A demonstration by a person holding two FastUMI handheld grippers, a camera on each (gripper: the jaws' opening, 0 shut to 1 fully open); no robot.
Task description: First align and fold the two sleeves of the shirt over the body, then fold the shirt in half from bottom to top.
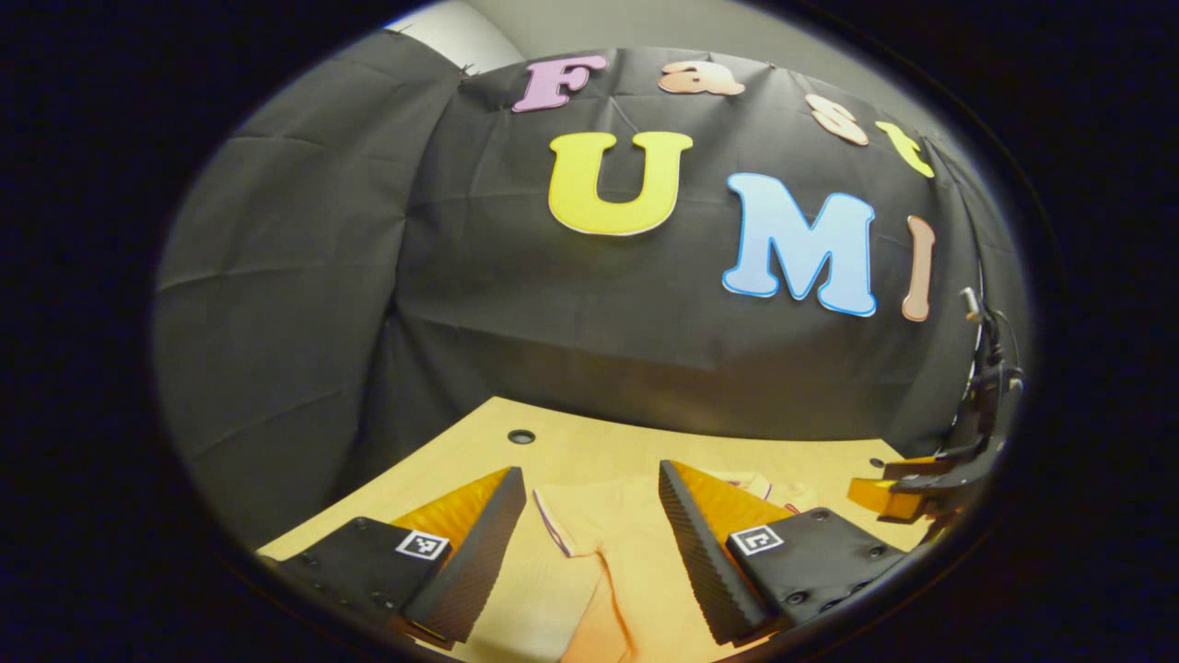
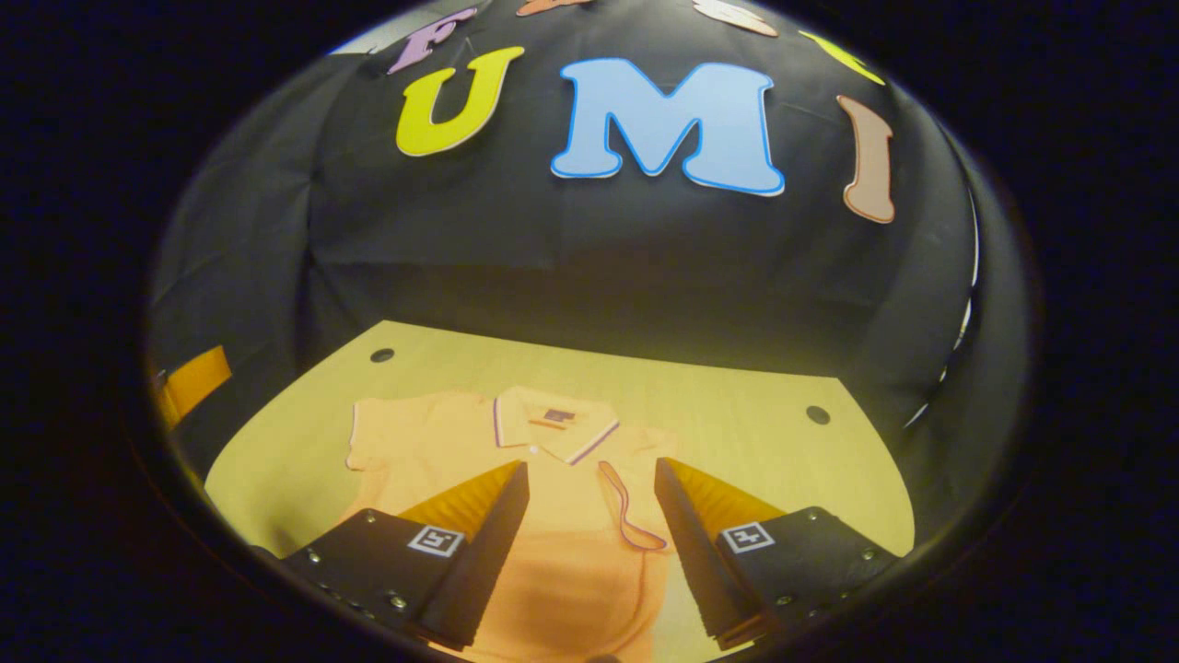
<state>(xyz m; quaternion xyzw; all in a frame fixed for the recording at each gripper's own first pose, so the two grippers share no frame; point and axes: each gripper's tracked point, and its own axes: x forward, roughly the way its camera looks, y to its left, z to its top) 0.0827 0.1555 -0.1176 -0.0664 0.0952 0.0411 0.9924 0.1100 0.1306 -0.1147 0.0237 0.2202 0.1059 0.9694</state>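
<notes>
Both claws (image 1: 589, 543) (image 2: 589, 543) gape over shirt (image 2: 553, 516).

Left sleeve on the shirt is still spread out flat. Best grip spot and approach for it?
Judging by the pose, take the sleeve at its trimmed cuff edge, the outermost free edge. It lies flat on the table, spread away from the shirt body, so come down from above at the outer side with the left claw, already open, and pinch the hem, then carry it inward.

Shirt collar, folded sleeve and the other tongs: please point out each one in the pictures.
shirt collar (image 2: 554, 425): right gripper view, on the collar flap near the label.
folded sleeve (image 2: 629, 508): right gripper view, on its striped cuff edge.
other tongs (image 1: 898, 495): left gripper view, on the fingers at right.
</notes>
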